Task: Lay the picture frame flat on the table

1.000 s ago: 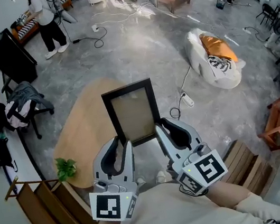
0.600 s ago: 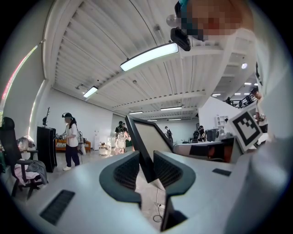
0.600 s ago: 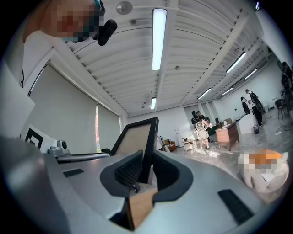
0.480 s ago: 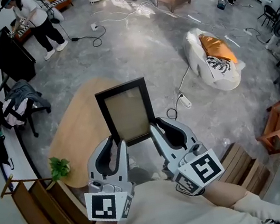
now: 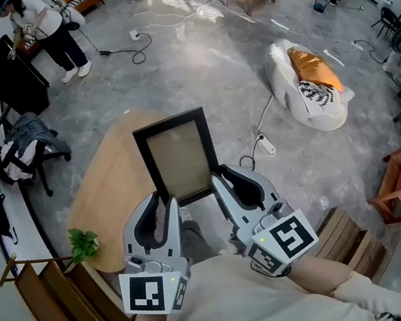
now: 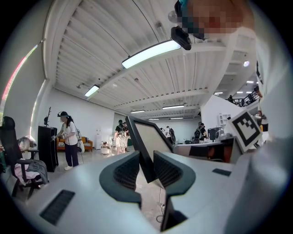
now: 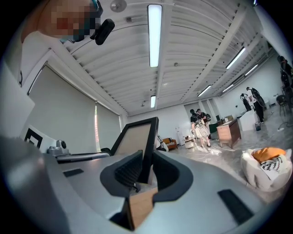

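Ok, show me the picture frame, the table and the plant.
picture frame (image 5: 177, 160), head view, on the middle of its pane.
table (image 5: 112, 181), head view, on a bare part of its top.
plant (image 5: 83, 244), head view, on its leaves.

A large open lab hall: around the wooden counter (image 5: 108, 183) spreads bare grey floor (image 5: 208, 70) with trailing cables (image 5: 183, 19), a beanbag (image 5: 311, 90) well apart, and strip lights (image 7: 154, 32) overhead.

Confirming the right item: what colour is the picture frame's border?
Black border on the picture frame, beige inside; best in the head view.
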`<control>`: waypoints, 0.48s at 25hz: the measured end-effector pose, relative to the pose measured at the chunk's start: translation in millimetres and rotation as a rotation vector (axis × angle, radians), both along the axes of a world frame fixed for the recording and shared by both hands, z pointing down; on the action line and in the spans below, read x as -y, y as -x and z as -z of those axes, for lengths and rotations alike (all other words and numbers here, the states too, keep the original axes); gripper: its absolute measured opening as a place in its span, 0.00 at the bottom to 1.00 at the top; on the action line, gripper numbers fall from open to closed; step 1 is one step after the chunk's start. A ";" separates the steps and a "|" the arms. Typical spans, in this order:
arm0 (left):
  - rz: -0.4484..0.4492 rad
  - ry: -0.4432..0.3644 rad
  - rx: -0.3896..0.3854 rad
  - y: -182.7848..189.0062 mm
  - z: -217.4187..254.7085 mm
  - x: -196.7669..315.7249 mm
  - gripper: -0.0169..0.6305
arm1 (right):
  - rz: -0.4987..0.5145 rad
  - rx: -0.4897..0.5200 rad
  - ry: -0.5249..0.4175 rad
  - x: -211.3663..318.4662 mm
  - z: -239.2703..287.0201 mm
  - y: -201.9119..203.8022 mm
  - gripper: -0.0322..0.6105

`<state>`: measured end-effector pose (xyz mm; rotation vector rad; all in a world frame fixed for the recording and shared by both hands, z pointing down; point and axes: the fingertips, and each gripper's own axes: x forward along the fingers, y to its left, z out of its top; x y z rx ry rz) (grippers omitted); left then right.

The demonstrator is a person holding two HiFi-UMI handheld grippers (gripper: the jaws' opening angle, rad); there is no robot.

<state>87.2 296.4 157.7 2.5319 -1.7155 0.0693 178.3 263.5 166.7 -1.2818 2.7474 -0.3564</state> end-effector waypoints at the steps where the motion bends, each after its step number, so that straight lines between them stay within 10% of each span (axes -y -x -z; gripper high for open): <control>1: 0.000 0.004 -0.002 2.9 -1.5 5.9 0.17 | 0.000 -0.003 0.004 6.0 -1.2 2.9 0.13; 12: 0.006 0.069 -0.027 46.2 -29.7 93.7 0.17 | 0.008 -0.037 0.057 94.3 -27.1 46.3 0.13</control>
